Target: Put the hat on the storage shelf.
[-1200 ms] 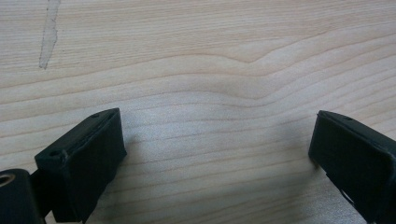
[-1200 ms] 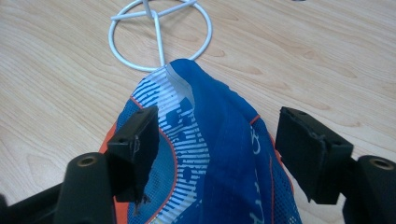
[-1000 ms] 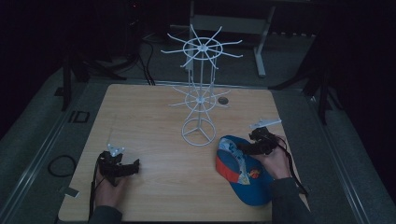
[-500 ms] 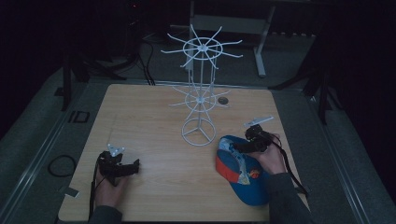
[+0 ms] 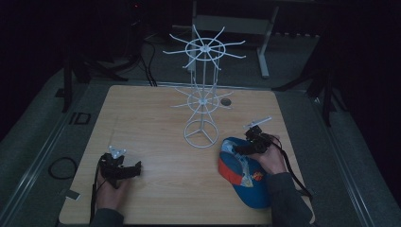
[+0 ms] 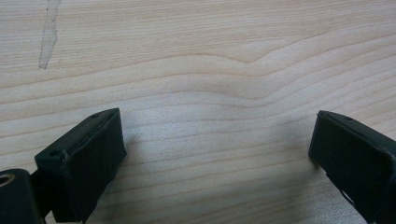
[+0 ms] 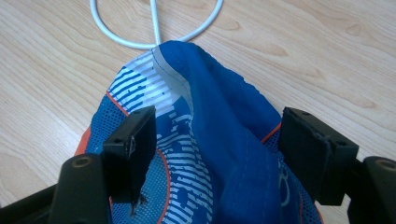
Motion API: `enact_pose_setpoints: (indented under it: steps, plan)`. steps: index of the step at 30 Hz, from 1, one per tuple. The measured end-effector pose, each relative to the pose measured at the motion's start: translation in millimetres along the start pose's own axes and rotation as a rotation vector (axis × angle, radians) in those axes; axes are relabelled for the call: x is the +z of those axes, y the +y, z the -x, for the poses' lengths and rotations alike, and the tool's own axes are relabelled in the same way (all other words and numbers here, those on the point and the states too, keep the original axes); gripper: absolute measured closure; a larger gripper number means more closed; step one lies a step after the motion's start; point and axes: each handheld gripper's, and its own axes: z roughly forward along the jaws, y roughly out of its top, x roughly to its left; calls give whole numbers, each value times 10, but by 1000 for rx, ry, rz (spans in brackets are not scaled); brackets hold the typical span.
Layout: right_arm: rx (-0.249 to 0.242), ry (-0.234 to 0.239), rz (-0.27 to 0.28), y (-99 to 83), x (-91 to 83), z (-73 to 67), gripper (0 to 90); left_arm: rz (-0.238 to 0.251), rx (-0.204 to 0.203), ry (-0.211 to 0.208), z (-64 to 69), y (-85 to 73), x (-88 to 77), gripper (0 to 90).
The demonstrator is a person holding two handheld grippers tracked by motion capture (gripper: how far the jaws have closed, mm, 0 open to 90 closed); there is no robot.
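Note:
A blue cap (image 5: 246,176) with orange trim and white stripes lies on the wooden table (image 5: 156,123) at the front right. My right gripper (image 5: 238,150) hovers over the cap's far end. In the right gripper view my right gripper (image 7: 219,126) is open, its jaws on either side of a raised fold of the cap (image 7: 229,158) without pinching it. A white wire rack (image 5: 203,94) stands mid-table, and its base ring (image 7: 140,44) lies just beyond the cap. My left gripper (image 5: 136,168) rests at the front left. It (image 6: 217,126) is open over bare wood.
A small dark round object (image 5: 226,101) sits on the table behind the rack. The rack's spokes spread out at two heights. Cables trail from both grippers toward the front edge. The surroundings beyond the table are dark.
My right gripper has shifted a little to the left, further over the cap's far end. The left gripper has stayed put.

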Motion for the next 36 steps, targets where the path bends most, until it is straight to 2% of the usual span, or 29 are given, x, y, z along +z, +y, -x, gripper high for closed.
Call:
enact_pose_setpoints:
  steps: [8,12,17,19,20,22,24,28,36]
  plan:
    - [-6,6,-42,0,79,-11,288,1,-1,0,1,0,0,39]
    - [-6,5,-66,-1,115,-14,338,1,-1,0,0,0,0,39]
    - [-11,4,-95,-4,157,-18,512,1,-1,0,0,0,0,39]
    - [-13,3,-97,-6,161,-19,512,1,-1,0,0,0,0,39]
    - [-12,11,-104,-9,167,-18,695,0,0,0,0,0,0,39]
    - [-19,22,-106,-12,161,-19,795,1,-1,0,1,0,0,39]
    - [-26,33,-101,-15,147,-31,855,1,-1,0,1,0,0,39]
    - [-50,47,-90,-22,103,-47,884,0,0,0,0,0,0,39]
    - [-60,73,-66,-16,5,-58,887,1,-1,0,1,0,0,39]
